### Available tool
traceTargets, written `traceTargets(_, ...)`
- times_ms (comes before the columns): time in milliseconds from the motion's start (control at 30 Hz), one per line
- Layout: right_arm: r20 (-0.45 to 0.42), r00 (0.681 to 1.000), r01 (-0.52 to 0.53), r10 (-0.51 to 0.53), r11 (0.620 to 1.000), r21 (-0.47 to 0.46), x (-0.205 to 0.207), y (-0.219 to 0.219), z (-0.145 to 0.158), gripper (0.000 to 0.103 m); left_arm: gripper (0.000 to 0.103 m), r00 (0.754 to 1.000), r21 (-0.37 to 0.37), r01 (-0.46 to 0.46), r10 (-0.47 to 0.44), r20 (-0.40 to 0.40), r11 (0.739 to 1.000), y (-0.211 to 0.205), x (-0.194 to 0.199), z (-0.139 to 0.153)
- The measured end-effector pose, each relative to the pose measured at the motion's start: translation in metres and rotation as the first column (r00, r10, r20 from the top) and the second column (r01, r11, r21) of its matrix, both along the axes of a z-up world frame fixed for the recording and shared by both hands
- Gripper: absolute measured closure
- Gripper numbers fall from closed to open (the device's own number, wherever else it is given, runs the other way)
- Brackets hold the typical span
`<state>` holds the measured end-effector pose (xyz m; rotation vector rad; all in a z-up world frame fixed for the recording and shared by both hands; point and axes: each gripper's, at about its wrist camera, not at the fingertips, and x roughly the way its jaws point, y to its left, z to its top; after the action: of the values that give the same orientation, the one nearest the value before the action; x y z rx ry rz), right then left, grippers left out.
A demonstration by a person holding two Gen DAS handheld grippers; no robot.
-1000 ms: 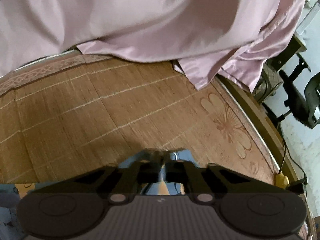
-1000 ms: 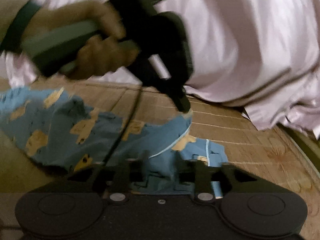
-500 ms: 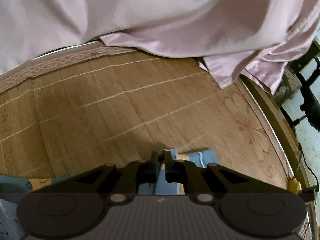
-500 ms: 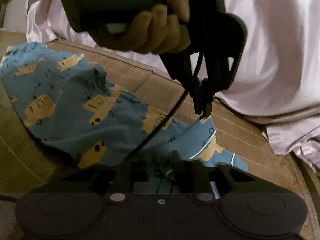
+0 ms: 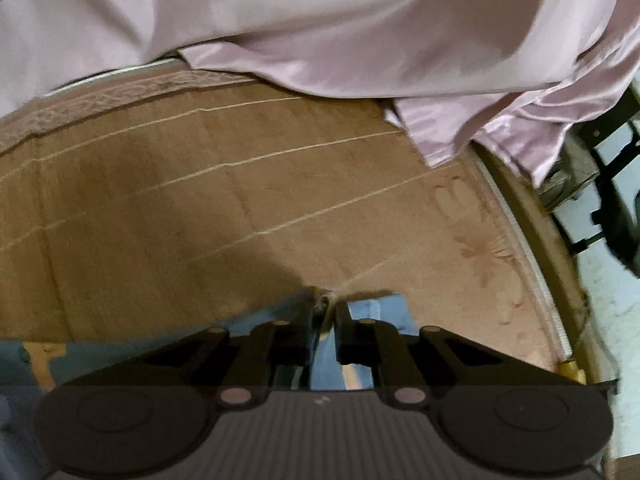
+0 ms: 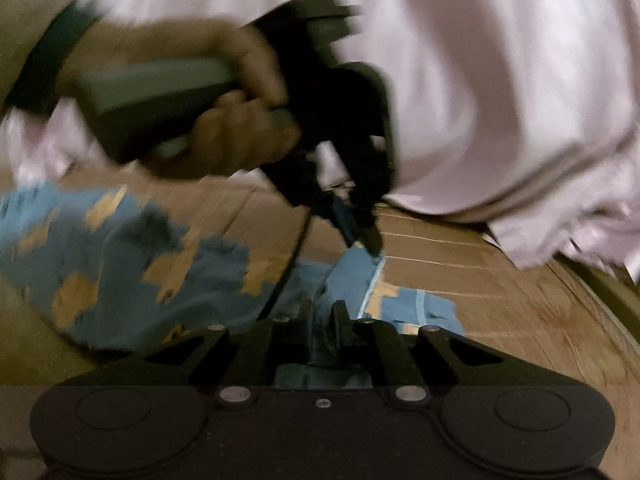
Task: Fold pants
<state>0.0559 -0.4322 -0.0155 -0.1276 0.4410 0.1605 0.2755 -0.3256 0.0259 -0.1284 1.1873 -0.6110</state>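
Item one: the small blue cotton pants printed with yellow vehicle shapes and trimmed with a pale stripe (image 6: 120,280), lying rumpled on the brown woven bamboo mat (image 5: 200,200) that covers the bed; in the right wrist view the bulk of the cloth spreads to the left while one striped edge lies flat toward the right, and the motion blur hides the finer folds. Item two: your left gripper (image 5: 325,304), black and two-fingered, its tongs drawn close together on a pinch of the blue fabric at an edge; seen from the right wrist camera, that same tool (image 6: 366,238) points down and lifts a peak of cloth clear of the mat. Item three: your left hand (image 6: 224,120), wrapped around the grey-green handle of that tool, with a dark band at the wrist. Item four: your right gripper (image 6: 322,314), tongs likewise nearly together and clamped on a bunched fold of the pants low and near the camera, just beside the raised peak. Item five: a pale pink satin sheet or quilt (image 5: 320,20), heaped along the far side of the mat and spilling over its right-hand corner. Item six: the mat's border, with a faded flower pattern (image 5: 484,252) near the right edge and a patterned pink strip along the far edge. Item seven: dark furniture of blurred shape (image 5: 612,200), standing off the bed at the right on a pale floor.
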Motion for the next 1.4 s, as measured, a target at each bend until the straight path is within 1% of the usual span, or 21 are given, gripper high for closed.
traceTargets(100,-0.020,0.993,0.118,-0.117,0.983,0.143,-0.007,-0.026,0.009,0.094,0.094,1.000,-0.024,0.000,-0.001,-0.008,1.000,-0.018,-0.004,0.003)
traceTargets(200,-0.064,0.973,0.230,-0.221,0.941,0.246,-0.010,-0.051,0.008,0.094,0.095,1.000,-0.028,0.010,-0.010,0.014,1.000,-0.043,-0.007,0.003)
traceTargets(367,-0.143,0.942,0.335,-0.305,0.893,0.301,-0.009,-0.077,-0.005,0.094,0.095,1.000,-0.004,0.027,-0.027,0.015,1.000,-0.065,-0.011,-0.015)
traceTargets(433,-0.155,0.935,0.353,-0.319,0.886,0.301,-0.009,-0.081,-0.009,0.094,0.086,1.000,-0.026,0.029,-0.029,0.007,0.999,-0.061,-0.012,-0.017)
traceTargets(500,-0.165,0.928,0.371,-0.335,0.880,0.298,-0.011,-0.084,-0.012,0.094,0.058,1.000,-0.050,0.026,-0.026,0.004,0.998,-0.052,-0.011,-0.015)
traceTargets(600,-0.206,0.909,0.410,-0.361,0.864,0.291,-0.008,-0.091,-0.018,0.088,0.046,0.996,-0.055,0.030,-0.025,0.085,0.998,-0.029,-0.018,-0.005)
traceTargets(633,-0.210,0.906,0.418,-0.368,0.857,0.300,-0.009,-0.095,-0.019,0.078,0.045,0.993,-0.050,0.041,-0.035,0.110,0.998,-0.022,-0.021,-0.002)
traceTargets(667,-0.205,0.904,0.423,-0.375,0.855,0.301,-0.012,-0.098,-0.019,0.061,0.044,0.989,-0.043,0.051,-0.044,0.142,0.998,-0.011,-0.027,0.002)
traceTargets(733,-0.163,0.916,0.399,-0.366,0.875,0.275,-0.017,-0.097,-0.014,0.045,0.044,0.968,-0.002,0.040,-0.038,0.248,0.999,0.014,-0.044,0.008)
traceTargets(800,-0.111,0.944,0.329,-0.311,0.914,0.236,-0.019,-0.090,-0.008,0.044,0.040,0.938,0.042,0.010,-0.024,0.345,0.999,0.040,-0.065,0.011)
traceTargets(867,-0.097,0.972,0.232,-0.215,0.945,0.230,-0.016,-0.082,-0.005,0.045,0.038,0.928,0.073,-0.002,-0.025,0.372,0.997,0.067,-0.083,0.010)
traceTargets(933,-0.104,0.987,0.141,-0.119,0.963,0.229,-0.011,-0.073,-0.005,0.045,0.038,0.927,0.096,-0.037,-0.001,0.375,0.995,0.096,-0.097,0.005)
traceTargets(1000,-0.149,0.987,0.090,-0.056,0.969,0.231,-0.003,-0.069,-0.009,0.046,0.038,0.940,0.117,-0.079,0.035,0.341,0.990,0.131,-0.105,-0.003)
traceTargets(1067,-0.202,0.978,0.103,-0.051,0.960,0.259,0.005,-0.076,-0.019,0.046,0.038,0.952,0.140,-0.137,0.092,0.292,0.981,0.168,-0.107,-0.015)
traceTargets(1100,-0.186,0.981,0.105,-0.054,0.956,0.275,0.004,-0.082,-0.020,0.046,0.038,0.952,0.155,-0.181,0.133,0.276,0.971,0.188,-0.108,-0.021)
traceTargets(1167,-0.213,0.974,0.132,-0.074,0.952,0.275,0.006,-0.092,-0.018,0.046,0.038,0.946,0.151,-0.242,0.199,0.256,0.958,0.223,-0.112,-0.030)
traceTargets(1200,-0.224,0.973,0.124,-0.061,0.952,0.280,0.007,-0.096,-0.017,0.046,0.038,0.941,0.116,-0.240,0.201,0.273,0.964,0.239,-0.118,-0.030)
traceTargets(1233,-0.234,0.971,0.118,-0.053,0.954,0.274,0.007,-0.096,-0.014,0.045,0.038,0.941,0.114,-0.229,0.190,0.281,0.967,0.249,-0.121,-0.031)
traceTargets(1300,-0.251,0.967,0.095,-0.040,0.973,0.210,0.009,-0.089,-0.009,0.038,0.038,0.942,0.161,-0.207,0.153,0.297,0.965,0.263,-0.127,-0.031)
traceTargets(1367,-0.252,0.965,0.106,-0.076,0.989,0.108,0.008,-0.076,-0.002,0.017,0.038,0.946,0.192,-0.151,0.085,0.314,0.970,0.273,-0.132,-0.029)
traceTargets(1400,-0.242,0.965,0.124,-0.103,0.990,0.072,0.007,-0.070,0.002,0.012,0.034,0.945,0.209,-0.130,0.057,0.322,0.969,0.277,-0.134,-0.026)
